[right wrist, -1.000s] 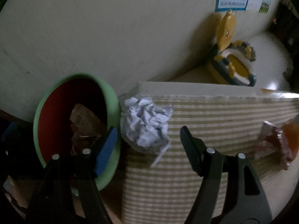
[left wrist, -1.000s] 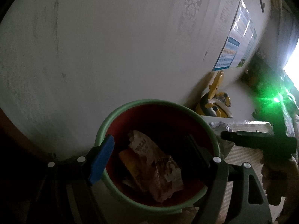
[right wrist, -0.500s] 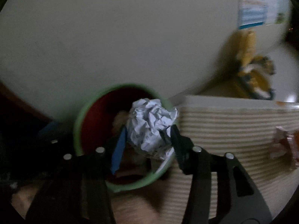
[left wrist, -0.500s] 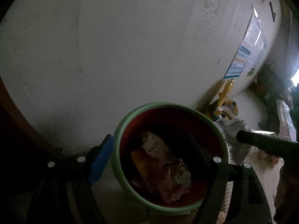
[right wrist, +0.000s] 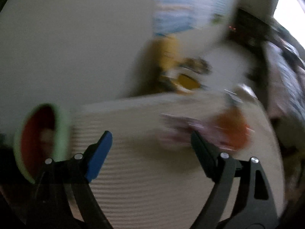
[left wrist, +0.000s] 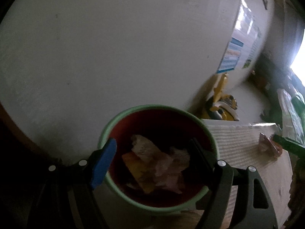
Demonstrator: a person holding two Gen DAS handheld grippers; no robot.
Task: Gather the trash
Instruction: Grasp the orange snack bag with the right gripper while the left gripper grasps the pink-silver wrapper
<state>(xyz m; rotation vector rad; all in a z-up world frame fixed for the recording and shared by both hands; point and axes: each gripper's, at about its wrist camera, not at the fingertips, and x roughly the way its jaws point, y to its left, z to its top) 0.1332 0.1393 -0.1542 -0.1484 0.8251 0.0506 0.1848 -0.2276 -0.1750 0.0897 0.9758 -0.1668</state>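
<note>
Now R gripper empty w/ jaws opening, paper ball gone from between them and dropped in bin at 9 o'clock, so one piece less; swinging toward wrappers at 1 o'clock on striped mat. L gripper spread wide round bin rim, gripping it. L view alone shows bin contents; R view badly blurred.

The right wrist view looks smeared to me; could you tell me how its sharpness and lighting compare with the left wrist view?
Right wrist view: heavy motion blur smears the bin, the wrapper and the poster, with window glare top right. Left wrist view: dim but fairly sharp on the bin, bowed by fisheye, glare at the right edge.
</note>
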